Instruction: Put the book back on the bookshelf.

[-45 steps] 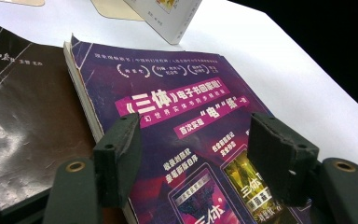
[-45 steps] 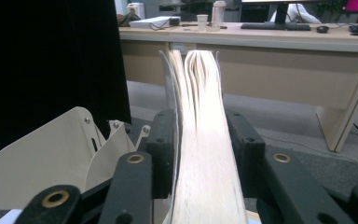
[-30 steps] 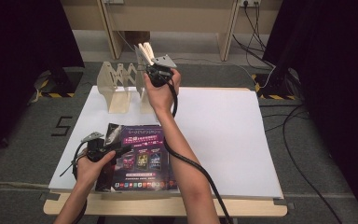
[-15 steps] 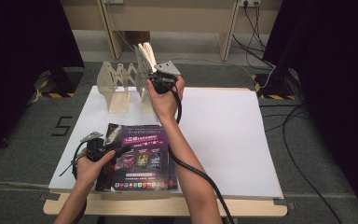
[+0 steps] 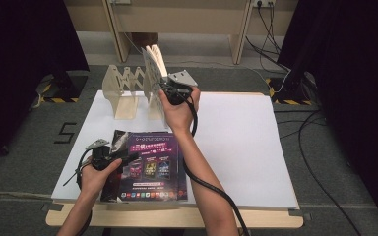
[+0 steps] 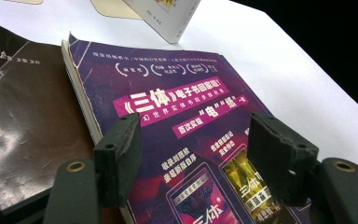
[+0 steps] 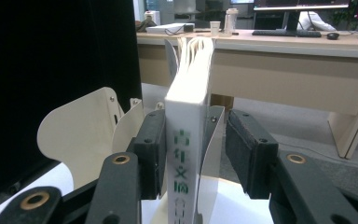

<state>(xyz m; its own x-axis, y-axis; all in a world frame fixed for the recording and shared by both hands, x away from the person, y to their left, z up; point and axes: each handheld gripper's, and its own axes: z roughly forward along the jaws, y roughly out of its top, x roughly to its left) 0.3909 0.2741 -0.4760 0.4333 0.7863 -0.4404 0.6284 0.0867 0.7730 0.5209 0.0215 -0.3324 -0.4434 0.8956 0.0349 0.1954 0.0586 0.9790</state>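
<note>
Compared with a second ago, the right gripper has drawn back from the rack; its jaws have just been opening, the upright white book between them. Left gripper hovers wide over the purple book.

From above the person's side, the high view looks forward and down over the whole table, while each gripper view sits close: one over the purple book, one facing the white book, both also visible from overhead.
</note>
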